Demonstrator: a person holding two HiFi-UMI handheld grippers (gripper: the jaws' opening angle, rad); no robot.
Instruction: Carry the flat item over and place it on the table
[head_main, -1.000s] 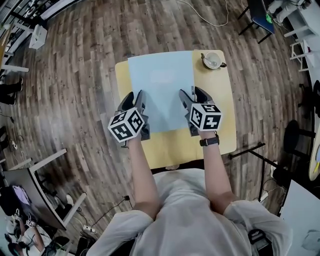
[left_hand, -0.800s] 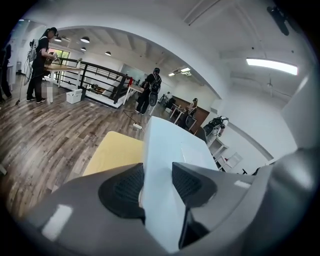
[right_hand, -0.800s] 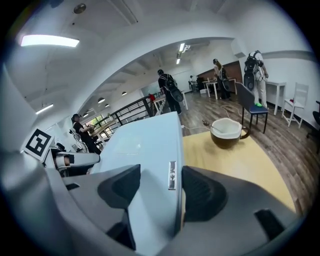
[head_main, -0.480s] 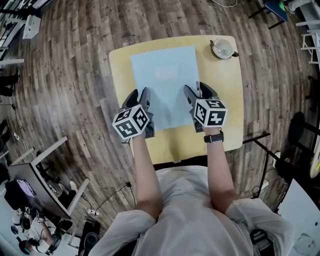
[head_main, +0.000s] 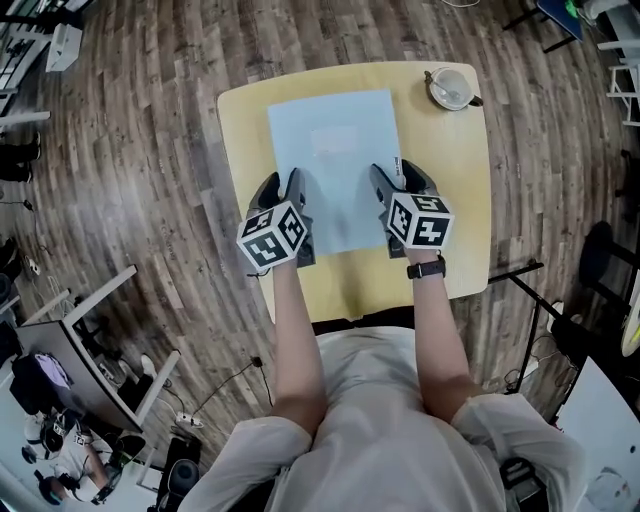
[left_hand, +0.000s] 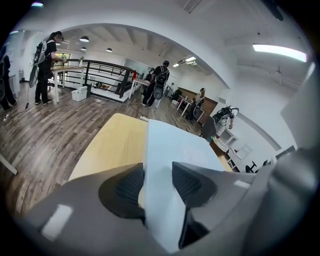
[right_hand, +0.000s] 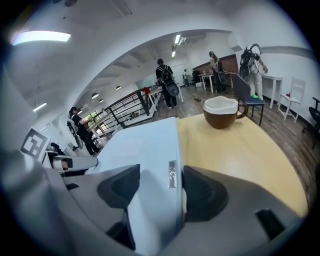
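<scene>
A flat pale blue item is over the yellow table, held by its near side edges. My left gripper is shut on its left edge, and my right gripper is shut on its right edge. In the left gripper view the flat item runs out from between the jaws of the left gripper. The right gripper view shows the flat item clamped in the right gripper, above the table. Whether the item touches the tabletop I cannot tell.
A brown and white cup stands at the table's far right corner, and the cup is right of the item. Wood floor surrounds the table. A black stand is at the right. People stand far behind.
Both grippers have stayed shut on the flat item. The item now lies further in from the table's far edge, wholly over the tabletop.
</scene>
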